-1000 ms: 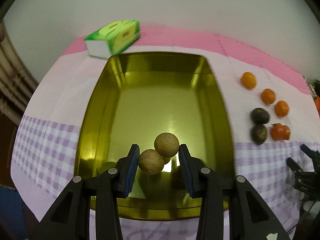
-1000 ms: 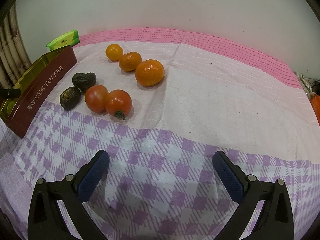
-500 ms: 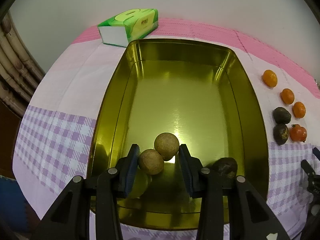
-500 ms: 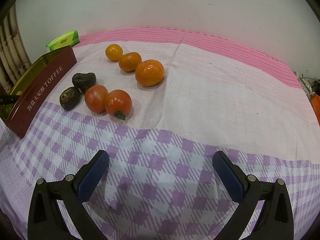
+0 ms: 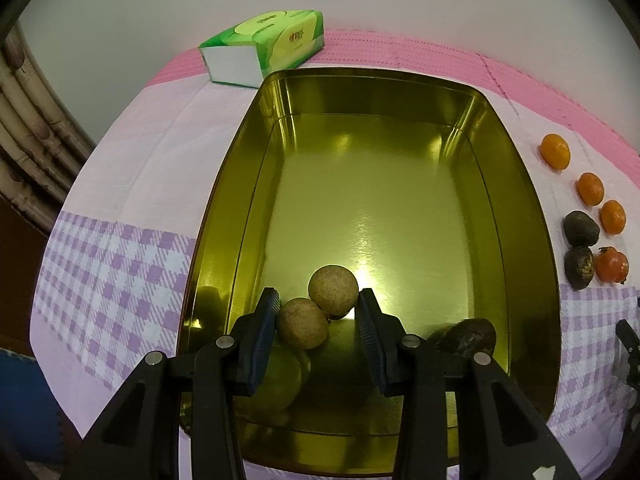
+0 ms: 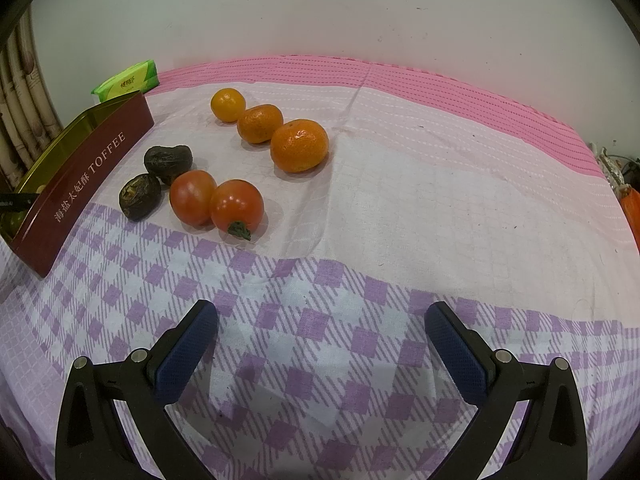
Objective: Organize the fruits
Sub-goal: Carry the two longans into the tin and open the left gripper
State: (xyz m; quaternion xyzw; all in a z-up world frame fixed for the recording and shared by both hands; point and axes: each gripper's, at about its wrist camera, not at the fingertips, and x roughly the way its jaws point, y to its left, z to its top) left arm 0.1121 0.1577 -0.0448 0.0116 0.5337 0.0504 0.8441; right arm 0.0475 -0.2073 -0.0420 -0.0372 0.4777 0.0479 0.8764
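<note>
Your left tongs are narrow and clamped on a pair of tan round fruits, the two touching each other between the pads, nearer one against the left pad, farther one against the right pad. They hang over the near end of the gold tin. Under them in the tin: a green fruit at near left, partly hidden by the left finger, and a dark wrinkled fruit at near right by the tin wall. Rest of the tin floor is bare metal. Your right tongs are wide, nothing between the pads, over the purple-checked part of the cloth on the bench. Beyond them, going away: two tomatoes touching each other, two dark wrinkled fruits just left of the tomatoes and near the tin's maroon side wall lettered TOFFEE, then three oranges in a diagonal row, the two nearer ones touching. Green tissue pack sits past the tin's far left corner, on the pink band of the cloth, close to the wall.
</note>
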